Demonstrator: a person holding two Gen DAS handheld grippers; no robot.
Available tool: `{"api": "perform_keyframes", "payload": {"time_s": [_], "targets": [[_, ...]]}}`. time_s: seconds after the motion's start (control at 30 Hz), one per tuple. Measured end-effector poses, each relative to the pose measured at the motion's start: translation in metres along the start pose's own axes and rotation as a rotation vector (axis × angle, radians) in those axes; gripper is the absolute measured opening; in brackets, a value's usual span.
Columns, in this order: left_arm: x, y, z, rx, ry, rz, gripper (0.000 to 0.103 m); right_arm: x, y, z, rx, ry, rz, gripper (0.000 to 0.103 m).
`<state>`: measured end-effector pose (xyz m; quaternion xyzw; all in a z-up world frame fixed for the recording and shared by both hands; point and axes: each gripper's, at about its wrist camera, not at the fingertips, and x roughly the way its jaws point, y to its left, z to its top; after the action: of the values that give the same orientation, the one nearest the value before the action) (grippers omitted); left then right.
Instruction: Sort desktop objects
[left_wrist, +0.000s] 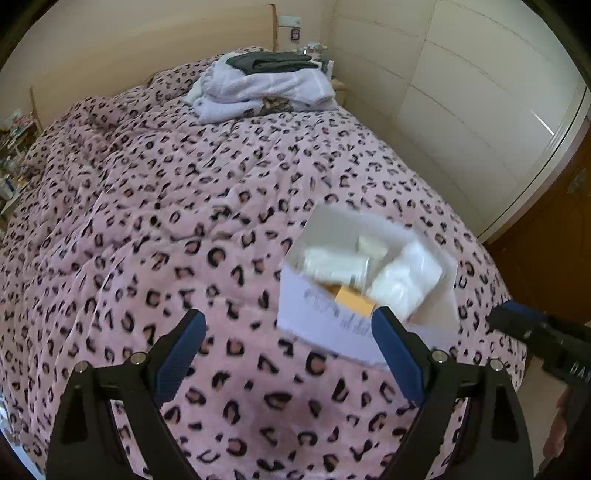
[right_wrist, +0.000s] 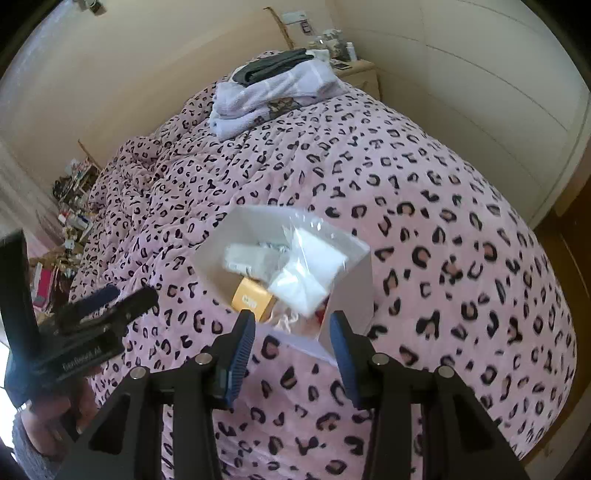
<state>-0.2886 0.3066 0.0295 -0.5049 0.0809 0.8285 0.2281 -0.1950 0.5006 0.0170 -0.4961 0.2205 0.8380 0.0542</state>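
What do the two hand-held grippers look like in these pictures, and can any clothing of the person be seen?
The left gripper and the right gripper look alike: black angular plastic frames with silver round bolts, each with two fingers faced with ribbed blue pads. Seen from the right wrist camera, the left gripper's black body bears small white lettering, too blurred to read. A grey fuzzy sleeve shows at the lower left corner.

Soft daylight, strong fisheye bending at edges, white box (left_wrist: 365, 280) motion-blurred (left wrist view), glare on wardrobe (left_wrist: 480, 122)

We see a plush, leopard-print cloth bedspread (right_wrist: 424, 221) under a matt white cardboard box (right_wrist: 354, 291) holding a glossy clear plastic bag (right_wrist: 306, 273), beside glossy wardrobe panels (left_wrist: 480, 110).
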Motion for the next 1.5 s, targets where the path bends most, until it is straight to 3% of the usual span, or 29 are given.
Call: {"api": "perform_keyframes", "payload": {"time_s": [0.3, 0.57, 1.5], "targets": [[-0.012, -0.003, -0.055, -0.012, 0.067, 0.051, 0.092, -0.003, 0.000, -0.053, 0.069, 0.008, -0.029, 0.043], [-0.034, -0.017, -0.070, -0.018, 0.049, 0.054, 0.092, -0.016, 0.001, -0.089, 0.088, -0.017, -0.123, 0.043], [-0.061, -0.052, -0.079, 0.017, 0.014, 0.057, 0.093, -0.043, 0.008, -0.100, 0.044, -0.063, -0.115, 0.043]]}}
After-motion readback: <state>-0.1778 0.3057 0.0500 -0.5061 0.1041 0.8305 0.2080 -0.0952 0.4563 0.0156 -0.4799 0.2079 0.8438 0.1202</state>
